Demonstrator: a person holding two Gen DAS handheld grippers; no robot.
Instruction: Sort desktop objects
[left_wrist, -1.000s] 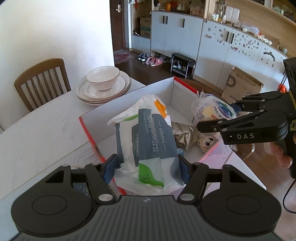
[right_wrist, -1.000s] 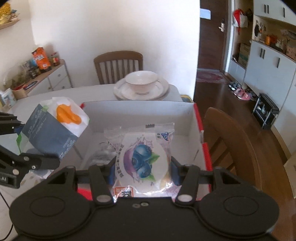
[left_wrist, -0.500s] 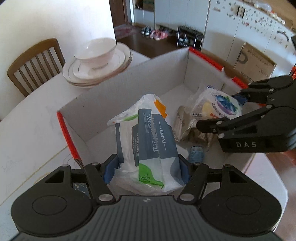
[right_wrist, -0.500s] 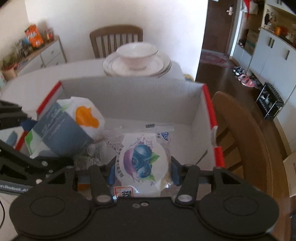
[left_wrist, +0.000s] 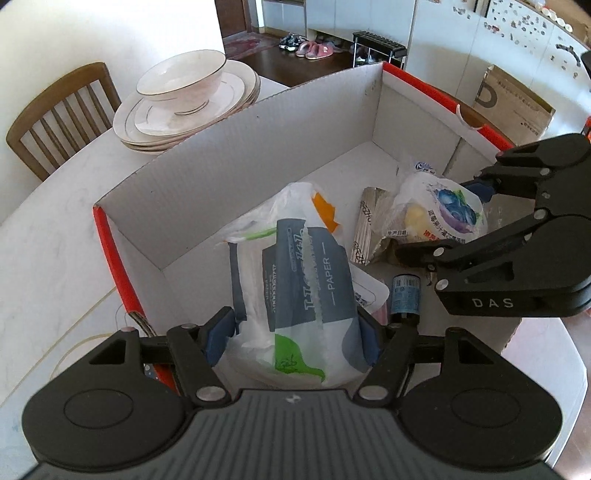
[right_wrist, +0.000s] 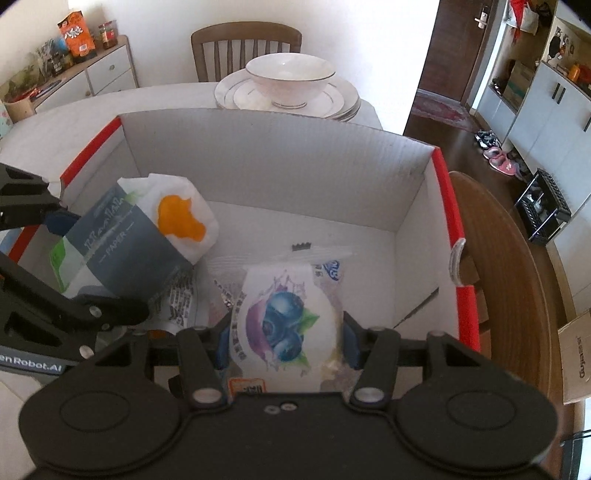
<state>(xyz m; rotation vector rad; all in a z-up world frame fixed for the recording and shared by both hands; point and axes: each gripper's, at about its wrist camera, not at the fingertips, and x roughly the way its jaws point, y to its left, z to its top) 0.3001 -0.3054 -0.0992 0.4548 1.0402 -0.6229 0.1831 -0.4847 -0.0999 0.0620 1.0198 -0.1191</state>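
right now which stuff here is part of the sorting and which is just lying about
In the job:
- tissue pack, in the left gripper
- blueberry snack bag, in the right gripper
- white box they hang over
- foil packet and small bottle inside it

Lying about:
- bowl on stacked plates
- chair
- cabinet snacks

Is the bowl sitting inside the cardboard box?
No, the bowl rests on stacked plates on the table, behind the cardboard box.
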